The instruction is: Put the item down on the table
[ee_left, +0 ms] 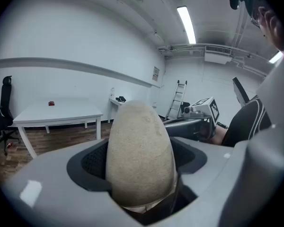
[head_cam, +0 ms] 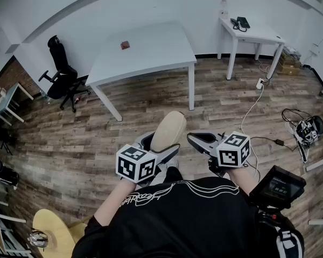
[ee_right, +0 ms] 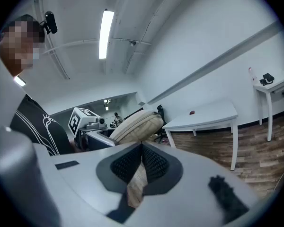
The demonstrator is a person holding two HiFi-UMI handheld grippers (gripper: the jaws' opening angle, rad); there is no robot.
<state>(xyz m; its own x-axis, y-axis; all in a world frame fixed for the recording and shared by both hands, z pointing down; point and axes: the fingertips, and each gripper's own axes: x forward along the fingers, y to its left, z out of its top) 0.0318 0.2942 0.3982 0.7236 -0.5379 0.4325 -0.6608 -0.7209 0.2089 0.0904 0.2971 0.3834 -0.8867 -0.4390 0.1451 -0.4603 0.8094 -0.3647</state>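
Bare room with a wood-plank floor (head_cam: 97, 138) and white walls. At the left gripper (head_cam: 160, 147): jaws spread wide and clamped on the beige oval item (head_cam: 169, 129), gripped low down, most of it standing up past the jaw tips. Just beside it to the right, the right gripper (head_cam: 192, 137) — jaws closed together, nothing between them, only floor seen through the slit below the tips. Both held in the air in front of the person's body, above the floor. Well ahead of the jaws, the white table (head_cam: 151, 55), bare but for a small red thing (head_cam: 125, 45) near its far side; further off to the right of the grippers, a smaller white table (head_cam: 253, 34); off to the left, a black office chair (head_cam: 62, 77). By the look of it, task barely begun: item in hand, not yet over any table. Still to do: the carry across, the lowering onto the top, the release. Hard to tell what the item is — perhaps a cushion or padded sole, with a seam round the edge in the right gripper view. Lower end hidden inside the left jaws, pad contact mostly covered by it. Things on the smaller table too small to name.
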